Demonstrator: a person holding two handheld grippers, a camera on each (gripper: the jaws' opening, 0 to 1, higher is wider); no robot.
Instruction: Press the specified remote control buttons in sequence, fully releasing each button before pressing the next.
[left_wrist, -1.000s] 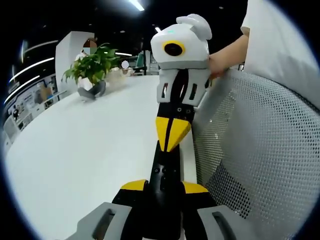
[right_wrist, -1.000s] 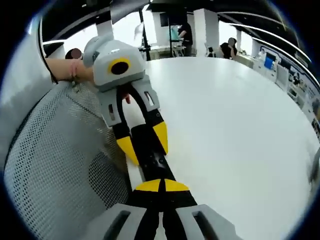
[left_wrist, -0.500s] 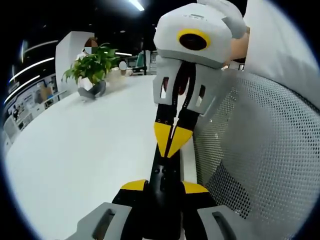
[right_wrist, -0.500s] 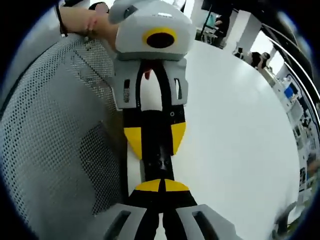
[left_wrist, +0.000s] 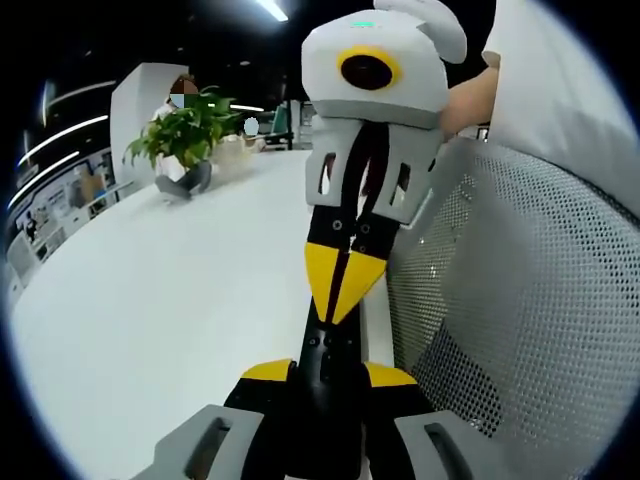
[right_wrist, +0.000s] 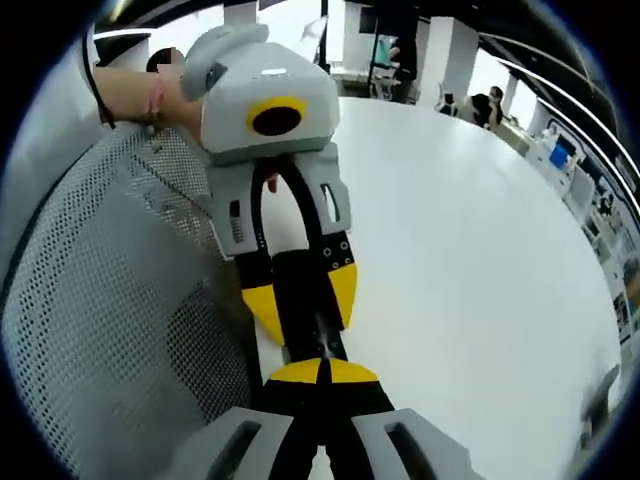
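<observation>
Over the near edge of the broad white table (left_wrist: 170, 300), the left gripper (left_wrist: 329, 372) is clamping a slim black remote control (left_wrist: 330, 345). The right gripper (left_wrist: 341, 283), jaws closed together, is pointing onto the remote, possibly touching a button. A grey mesh chair back (left_wrist: 520, 310) is standing beside that table edge.

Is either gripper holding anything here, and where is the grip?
The left gripper holds the black remote, jaws clamped across its sides at one end. The right gripper holds nothing: its jaws are shut, tips at the remote's face.
</observation>
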